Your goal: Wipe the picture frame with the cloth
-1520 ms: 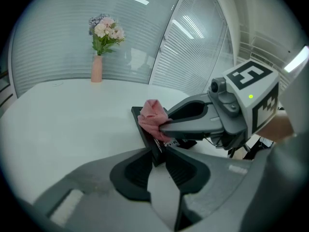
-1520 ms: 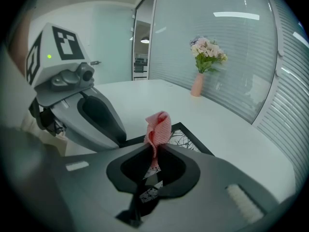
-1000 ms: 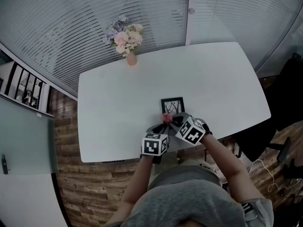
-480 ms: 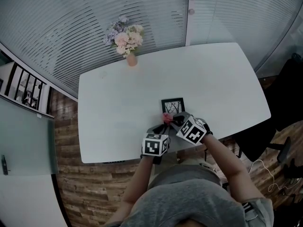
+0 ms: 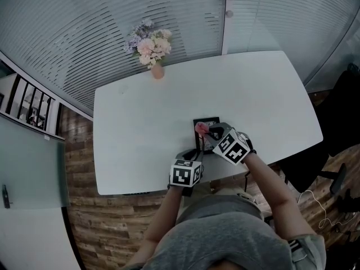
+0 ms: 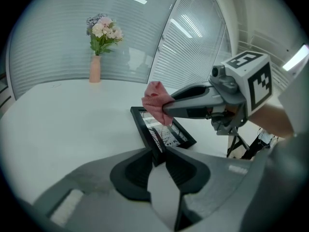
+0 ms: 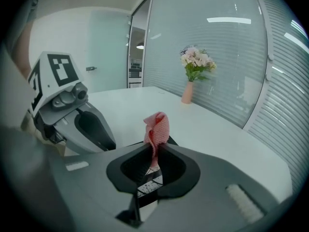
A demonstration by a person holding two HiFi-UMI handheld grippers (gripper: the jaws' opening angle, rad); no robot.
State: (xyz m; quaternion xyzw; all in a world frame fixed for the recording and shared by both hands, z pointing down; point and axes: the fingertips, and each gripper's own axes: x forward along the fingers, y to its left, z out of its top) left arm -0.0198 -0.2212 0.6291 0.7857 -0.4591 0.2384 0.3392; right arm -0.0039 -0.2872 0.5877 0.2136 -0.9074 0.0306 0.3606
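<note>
Left gripper is clamping its fingers on the near edge of the black rectangular picture frame, lower centre on the white tabletop. Right gripper, fingers pinching the pink cloth, is now hovering higher over the glass than a second ago.

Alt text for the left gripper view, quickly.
The left gripper has its jaws shut on the near edge of a black picture frame on a white table. The right gripper reaches in from the right, holding a pink cloth over the frame. A vase of flowers stands far behind.
</note>
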